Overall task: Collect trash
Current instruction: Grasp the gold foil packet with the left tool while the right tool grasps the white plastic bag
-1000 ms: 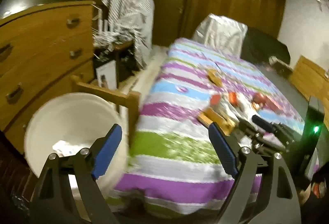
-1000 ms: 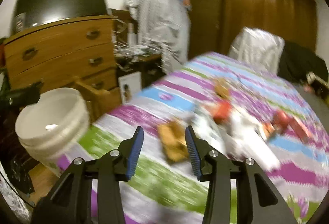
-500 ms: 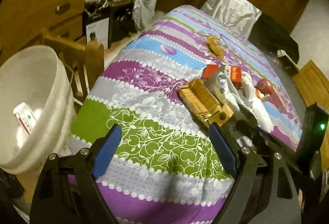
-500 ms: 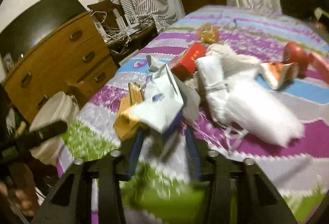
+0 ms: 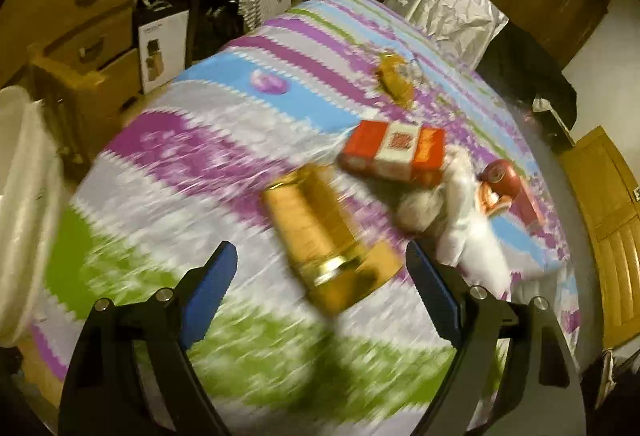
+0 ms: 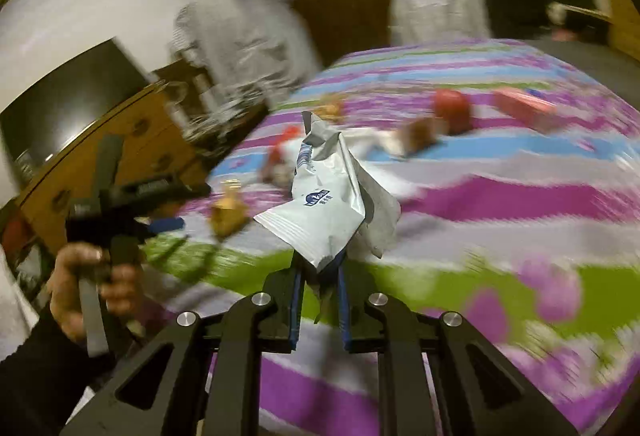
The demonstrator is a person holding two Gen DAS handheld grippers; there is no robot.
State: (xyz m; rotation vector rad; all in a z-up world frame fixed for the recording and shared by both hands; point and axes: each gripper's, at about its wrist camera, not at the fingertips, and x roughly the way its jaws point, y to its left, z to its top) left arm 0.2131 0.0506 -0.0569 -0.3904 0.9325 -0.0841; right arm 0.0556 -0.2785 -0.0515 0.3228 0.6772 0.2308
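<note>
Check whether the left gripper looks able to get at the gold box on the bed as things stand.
Probably yes. The left gripper is open, and the gold box lies on the striped bedspread just ahead of its fingers, nothing lying over it. The red carton sits beyond it, apart.

Left claw [image 5: 318, 276] stands wide, nothing between its blue pads. Just ahead, a blurred gold rectangular box [image 5: 324, 232] lies on the striped purple-green-white bedspread [image 5: 192, 164]. Red-and-white carton [image 5: 394, 154] beyond.

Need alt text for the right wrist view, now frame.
The right gripper closes on a crumpled white wrapper lifted above a striped bedspread scattered with blurred trash. At left, a hand holds the left gripper near a wooden dresser.
</note>
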